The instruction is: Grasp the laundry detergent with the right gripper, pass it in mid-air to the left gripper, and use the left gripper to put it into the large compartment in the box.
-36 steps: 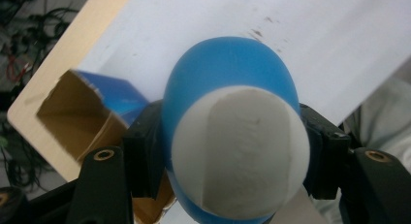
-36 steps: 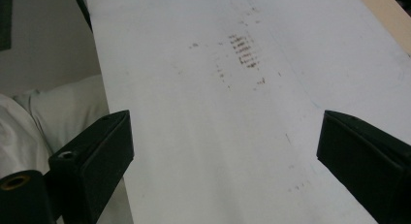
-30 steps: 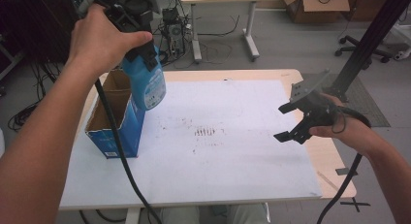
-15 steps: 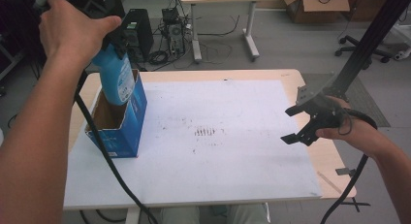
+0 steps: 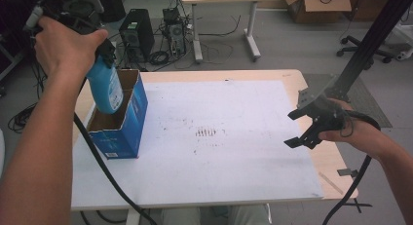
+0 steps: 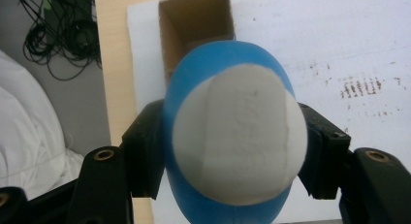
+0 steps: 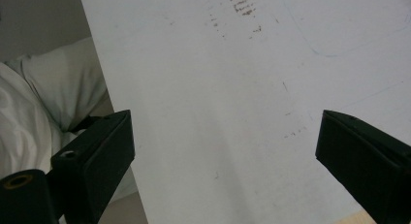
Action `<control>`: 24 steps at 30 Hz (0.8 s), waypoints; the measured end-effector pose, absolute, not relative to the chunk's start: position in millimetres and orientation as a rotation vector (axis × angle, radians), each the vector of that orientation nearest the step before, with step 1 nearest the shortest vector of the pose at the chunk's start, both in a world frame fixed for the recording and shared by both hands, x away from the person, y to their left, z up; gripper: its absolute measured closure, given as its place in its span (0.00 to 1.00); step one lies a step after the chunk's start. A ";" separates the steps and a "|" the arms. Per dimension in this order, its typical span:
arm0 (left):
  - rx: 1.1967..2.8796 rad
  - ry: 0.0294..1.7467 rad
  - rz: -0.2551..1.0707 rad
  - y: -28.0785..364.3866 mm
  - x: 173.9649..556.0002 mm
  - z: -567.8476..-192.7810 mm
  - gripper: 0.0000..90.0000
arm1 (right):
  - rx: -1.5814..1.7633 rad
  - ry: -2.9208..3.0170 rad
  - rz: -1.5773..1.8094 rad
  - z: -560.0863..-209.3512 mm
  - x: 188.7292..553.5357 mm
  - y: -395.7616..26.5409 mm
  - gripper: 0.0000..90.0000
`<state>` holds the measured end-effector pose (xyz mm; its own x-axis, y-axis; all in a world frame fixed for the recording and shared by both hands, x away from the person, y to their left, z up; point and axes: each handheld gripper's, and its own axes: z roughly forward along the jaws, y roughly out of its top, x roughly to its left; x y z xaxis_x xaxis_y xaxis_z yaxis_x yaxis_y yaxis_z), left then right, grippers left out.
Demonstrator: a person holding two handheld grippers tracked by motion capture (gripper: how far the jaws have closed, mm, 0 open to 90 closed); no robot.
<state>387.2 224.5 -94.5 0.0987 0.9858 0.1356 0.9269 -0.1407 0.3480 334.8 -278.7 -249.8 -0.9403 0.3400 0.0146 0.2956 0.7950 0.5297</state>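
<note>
While the left gripper [image 6: 232, 151] stays clamped on the blue bottle [image 5: 106, 88], the open box [image 5: 127, 121] lies directly beneath it; bottle upright, base down.

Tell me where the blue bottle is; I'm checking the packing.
High view, left side: the blue bottle hangs in the left claw over the open blue box.

the right gripper [image 7: 223, 151] has its two black jaws spread wide with nothing between them. beyond the jaws lies a white board [image 7: 252, 88], brown smudges [image 7: 240, 8] at its far end. pale fabric [image 7: 43, 98] lies beside the left jaw.
</note>
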 end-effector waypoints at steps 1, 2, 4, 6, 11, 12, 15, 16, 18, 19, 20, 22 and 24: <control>2.185 1.940 0.499 226.7 388.0 -98.3 0.42 | 0.516 2.899 0.827 -250.1 334.6 -278.6 0.07; 2.174 1.945 0.497 228.6 388.7 -101.9 0.42 | 0.519 2.901 0.820 -250.3 334.4 -278.8 0.07; 2.162 1.955 0.491 233.1 390.7 -109.8 0.42 | 0.525 2.908 0.809 -251.2 334.2 -279.3 0.07; 2.167 1.960 0.485 235.5 392.5 -116.3 0.42 | 0.527 2.910 0.795 -252.6 334.4 -280.4 0.07; 2.170 1.966 0.478 242.8 397.0 -135.6 0.42 | 0.550 2.918 0.771 -254.8 334.3 -285.0 0.07; 2.174 1.967 0.474 243.9 398.1 -140.9 0.42 | 0.552 2.918 0.767 -255.0 334.5 -285.9 0.07; 2.180 1.968 0.468 245.3 400.1 -153.9 0.42 | 0.564 2.925 0.754 -256.4 334.7 -288.5 0.07; 2.180 1.973 0.462 246.2 400.9 -159.9 0.42 | 0.570 2.926 0.750 -256.9 334.7 -289.0 0.07; 2.182 1.977 0.453 247.2 402.3 -169.5 0.42 | 0.580 2.927 0.745 -258.3 334.7 -290.2 0.07; 2.182 1.978 0.450 247.5 402.7 -172.8 0.42 | 0.584 2.930 0.743 -259.2 334.5 -290.9 0.07; 2.180 1.977 0.446 248.3 403.1 -176.8 0.42 | 0.587 2.930 0.742 -259.7 334.4 -291.3 0.07; 2.178 1.981 0.440 249.6 403.8 -184.5 0.42 | 0.590 2.931 0.739 -260.5 334.4 -293.3 0.07; 2.172 1.981 0.440 251.1 404.0 -191.8 0.42 | 0.604 2.928 0.738 -260.7 334.3 -295.8 0.07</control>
<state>404.0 251.1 -191.8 0.0743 0.9919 0.1028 0.9422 -0.1036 0.3187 334.3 -295.8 -260.7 -0.9212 0.3875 0.0353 0.3579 0.8083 0.4675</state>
